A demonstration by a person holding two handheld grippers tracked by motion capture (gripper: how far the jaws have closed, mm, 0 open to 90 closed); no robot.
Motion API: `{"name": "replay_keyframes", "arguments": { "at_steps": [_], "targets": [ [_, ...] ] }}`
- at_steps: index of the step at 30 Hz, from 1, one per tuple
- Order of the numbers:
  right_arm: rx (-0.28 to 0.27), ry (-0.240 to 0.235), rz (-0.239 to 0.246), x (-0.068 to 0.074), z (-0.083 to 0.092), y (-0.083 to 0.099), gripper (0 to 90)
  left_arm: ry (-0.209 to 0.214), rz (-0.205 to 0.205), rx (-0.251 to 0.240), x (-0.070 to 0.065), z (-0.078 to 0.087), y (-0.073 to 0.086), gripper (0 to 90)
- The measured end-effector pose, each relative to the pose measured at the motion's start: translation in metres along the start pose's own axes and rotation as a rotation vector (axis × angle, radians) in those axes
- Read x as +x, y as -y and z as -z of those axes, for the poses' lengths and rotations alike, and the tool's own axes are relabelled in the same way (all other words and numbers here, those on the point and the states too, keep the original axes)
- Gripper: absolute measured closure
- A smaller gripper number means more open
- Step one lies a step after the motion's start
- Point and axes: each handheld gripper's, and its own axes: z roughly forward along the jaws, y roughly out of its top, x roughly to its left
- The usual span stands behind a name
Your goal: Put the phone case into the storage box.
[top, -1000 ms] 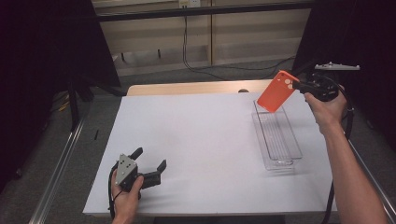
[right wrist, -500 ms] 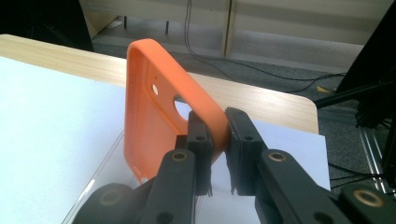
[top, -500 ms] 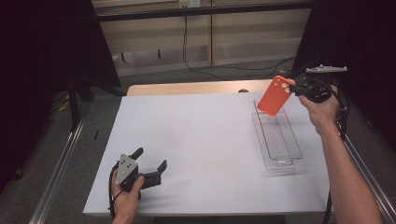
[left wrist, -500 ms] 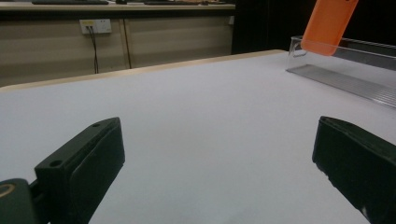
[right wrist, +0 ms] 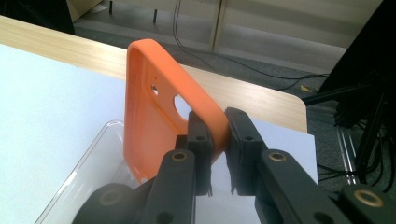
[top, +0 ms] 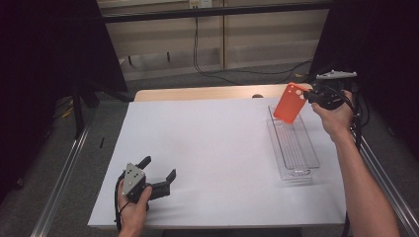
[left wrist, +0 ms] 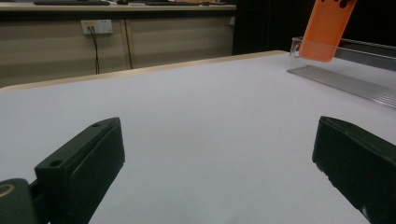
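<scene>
An orange phone case hangs tilted over the far end of a clear plastic tray at the table's right side. My right gripper is shut on the case's upper edge; in the right gripper view the two jaws pinch the orange rim near its camera hole. The case's lower end dips just behind the tray's wall in the left gripper view. My left gripper rests on the white table near the front left, open, with nothing between its fingers.
A white sheet covers the table, with a strip of bare wood along the far edge. Cables run along the floor beyond it. Metal rails flank the table on both sides.
My right hand has carried the orange case slightly left and down, nearer the tray's far end. The left gripper has stayed where it was.
</scene>
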Motion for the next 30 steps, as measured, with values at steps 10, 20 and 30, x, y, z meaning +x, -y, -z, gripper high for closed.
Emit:
{"name": "replay_keyframes", "arguments": {
  "at_steps": [10,20,30],
  "targets": [
    [0.019,0.015,0.022,0.003,-0.004,0.002,80.6,-0.004,-0.005,0.001,0.001,0.001,0.000,2.1],
    [0.030,0.025,0.047,0.012,-0.010,0.003,80.5,-0.001,-0.001,0.001,0.000,0.000,0.000,2.1],
    [0.048,0.041,0.060,0.012,-0.017,0.004,80.5,0.002,-0.001,-0.001,0.000,0.000,0.000,2.1]
  ]
}}
